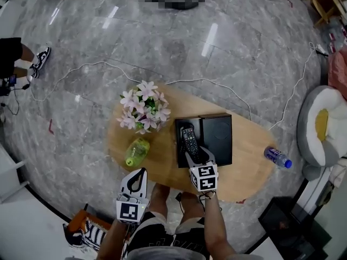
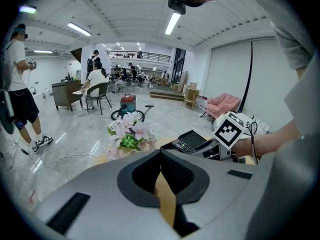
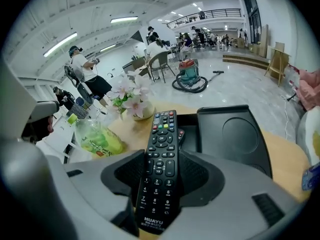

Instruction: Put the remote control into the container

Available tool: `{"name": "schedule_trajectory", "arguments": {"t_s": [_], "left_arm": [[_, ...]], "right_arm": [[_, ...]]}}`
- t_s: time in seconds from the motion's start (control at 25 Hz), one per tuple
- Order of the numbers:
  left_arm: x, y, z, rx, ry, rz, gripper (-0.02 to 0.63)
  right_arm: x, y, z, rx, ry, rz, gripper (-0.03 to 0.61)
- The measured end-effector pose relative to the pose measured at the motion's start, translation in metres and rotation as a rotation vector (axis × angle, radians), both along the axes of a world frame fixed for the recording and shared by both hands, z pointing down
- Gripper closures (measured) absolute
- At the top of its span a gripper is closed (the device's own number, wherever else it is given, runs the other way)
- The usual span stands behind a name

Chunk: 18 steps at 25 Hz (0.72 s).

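Right gripper (image 1: 196, 154) forward, fingers clamping the remote control (image 3: 161, 159); left gripper (image 1: 141, 173) (fingers together) held back.

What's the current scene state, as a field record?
left claw: shut, empty, near the table's front edge
right claw: shut on remote control
remote control: reaches over the container's left part; unclear whether it rests inside
container: black, on table
also on table: flowers, green bottle, water bottle

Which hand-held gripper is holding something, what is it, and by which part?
The right hand-held gripper is shut on the remote control, gripping its lower half, at the number keys. The left hand-held gripper is shut and holds nothing.
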<state>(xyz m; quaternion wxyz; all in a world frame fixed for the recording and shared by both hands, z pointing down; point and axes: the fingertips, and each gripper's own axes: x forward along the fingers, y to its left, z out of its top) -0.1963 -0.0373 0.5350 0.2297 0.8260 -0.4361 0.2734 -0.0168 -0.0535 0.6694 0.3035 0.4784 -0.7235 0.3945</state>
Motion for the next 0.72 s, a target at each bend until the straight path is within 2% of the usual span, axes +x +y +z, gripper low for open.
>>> {"name": "schedule_trajectory", "arguments": {"t_s": [0.36, 0.72], "left_arm": [[-0.017, 0.000, 0.012, -0.025, -0.025, -0.030, 0.606], [-0.023, 0.002, 0.022, -0.038, -0.026, -0.069, 0.606]], "right_arm": [[-0.007, -0.008, 0.033, -0.056, 0.014, -0.011, 0.357], [-0.009, -0.019, 0.049, -0.067, 0.007, -0.010, 0.357]]}}
